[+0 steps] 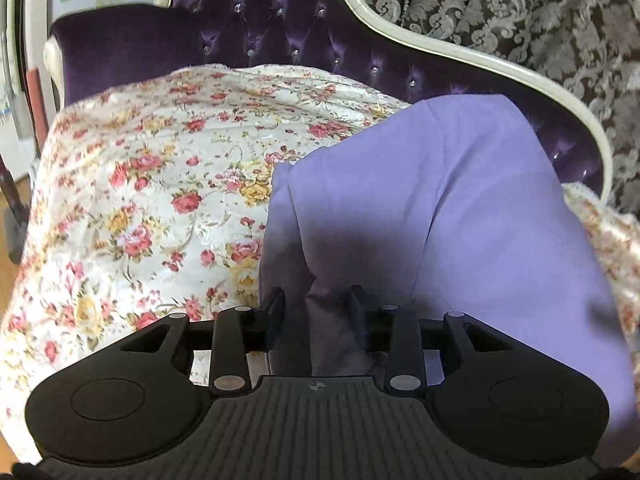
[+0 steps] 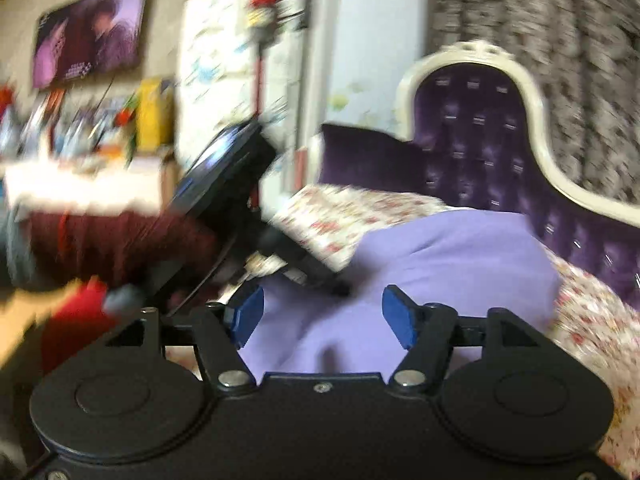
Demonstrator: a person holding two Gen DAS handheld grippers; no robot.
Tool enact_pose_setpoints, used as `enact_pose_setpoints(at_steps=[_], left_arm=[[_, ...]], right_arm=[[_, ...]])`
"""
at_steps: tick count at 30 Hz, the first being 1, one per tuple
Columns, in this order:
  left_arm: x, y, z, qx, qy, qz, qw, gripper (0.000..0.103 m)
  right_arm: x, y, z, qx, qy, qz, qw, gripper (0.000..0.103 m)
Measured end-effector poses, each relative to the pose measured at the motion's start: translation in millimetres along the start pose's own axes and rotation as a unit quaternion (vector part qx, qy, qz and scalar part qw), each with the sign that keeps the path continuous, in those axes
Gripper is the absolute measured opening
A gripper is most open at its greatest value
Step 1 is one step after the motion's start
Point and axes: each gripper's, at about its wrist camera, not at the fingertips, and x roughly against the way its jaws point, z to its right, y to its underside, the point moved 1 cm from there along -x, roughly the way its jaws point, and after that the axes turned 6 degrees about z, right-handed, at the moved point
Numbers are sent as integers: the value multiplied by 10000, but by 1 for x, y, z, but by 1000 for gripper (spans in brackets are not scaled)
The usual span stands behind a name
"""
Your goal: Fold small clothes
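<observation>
Left gripper (image 1: 316, 300) pinched a bunch of the purple garment (image 1: 460, 208); right gripper (image 2: 322, 314) hung open above it. Thin grab, so cloth could've slipped w/ a tug

Cloth (image 1: 460, 208): lying on the cover (image 1: 160, 184), toward its right side.
Cover: spreading over the sofa (image 1: 280, 36) seat, in front of the backrest.
Left tool (image 1: 316, 300): sitting at the cloth's near edge, a fold of cloth between its fingers.
Right tool (image 2: 322, 316): hanging over the cloth's near part, the left tool lying to its left.
</observation>
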Motion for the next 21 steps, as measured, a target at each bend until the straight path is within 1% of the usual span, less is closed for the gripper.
enact_pose_setpoints(at_steps=[1,3,7,10,11,12,14,17,21], left_arm=[[0,0,1,-60,-59,11,10000,40],[1,0,2,-129,-114,26,9998,40],[2,0,0,-97,-122,23,9999,41],[2,1,0,-135,-156,34,9998,42],[2,1,0,-146,-163,36,9998,42],[1,1,0,-158,-172,35,9997,42],[1,1,1,-189,-185,43,9996,43],[0,1,3,-281,-240,39,9993,43],[0,1,5,-364,-285,56,9989,44]], right_arm=[[-1,-4,15,-224,135,36,9997,69],[-7,-7,38,-506,429,89,9978,69],[-32,-6,86,-1192,1033,72,9875,69],[-53,-4,102,-1350,1416,-81,9806,66],[-59,-2,105,-1396,1460,-150,9793,62],[-67,-1,107,-1443,1488,-225,9780,61],[-79,1,108,-1416,1642,-267,9758,61],[-91,3,104,-1361,1725,-391,9748,61],[-101,10,105,-1136,1761,-792,9746,63]])
